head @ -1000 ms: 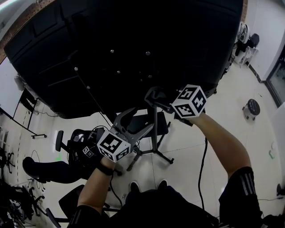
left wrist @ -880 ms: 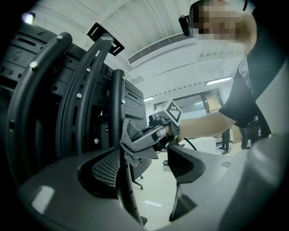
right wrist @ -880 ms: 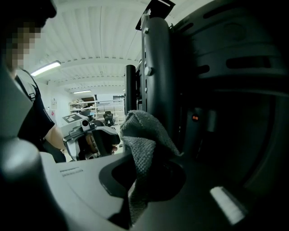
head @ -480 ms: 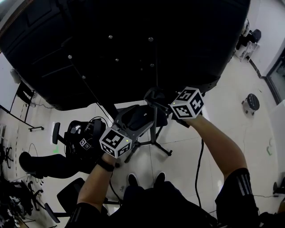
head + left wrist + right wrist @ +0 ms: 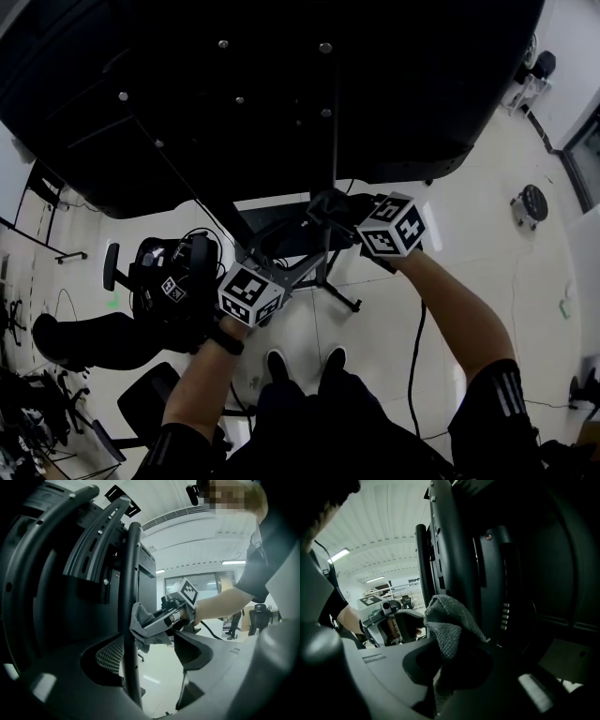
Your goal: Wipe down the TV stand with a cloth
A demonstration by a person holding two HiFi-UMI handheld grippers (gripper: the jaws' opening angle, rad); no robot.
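From behind, the black TV (image 5: 281, 94) sits on a dark stand with an upright pole (image 5: 132, 597) (image 5: 422, 564). My right gripper (image 5: 330, 204) (image 5: 450, 667) is shut on a grey cloth (image 5: 447, 625) (image 5: 140, 626), which it presses against the pole just under the TV. Lower and to the left, my left gripper (image 5: 281, 255) (image 5: 154, 667) has its jaws apart with the pole between them, and a gap shows on the right side. The left gripper view shows the right gripper (image 5: 161, 619) straight across the pole.
The stand's legs (image 5: 333, 286) spread over the pale floor in front of my shoes (image 5: 300, 361). Black office chairs (image 5: 159, 291) crowd the left. A round stool (image 5: 530, 202) stands at the right. A cable (image 5: 412, 356) hangs under my right arm.
The head view has shifted so the TV back sits higher and fills more of the frame. Both grippers stay at the pole, the right one still with the cloth, a little lower in the picture.
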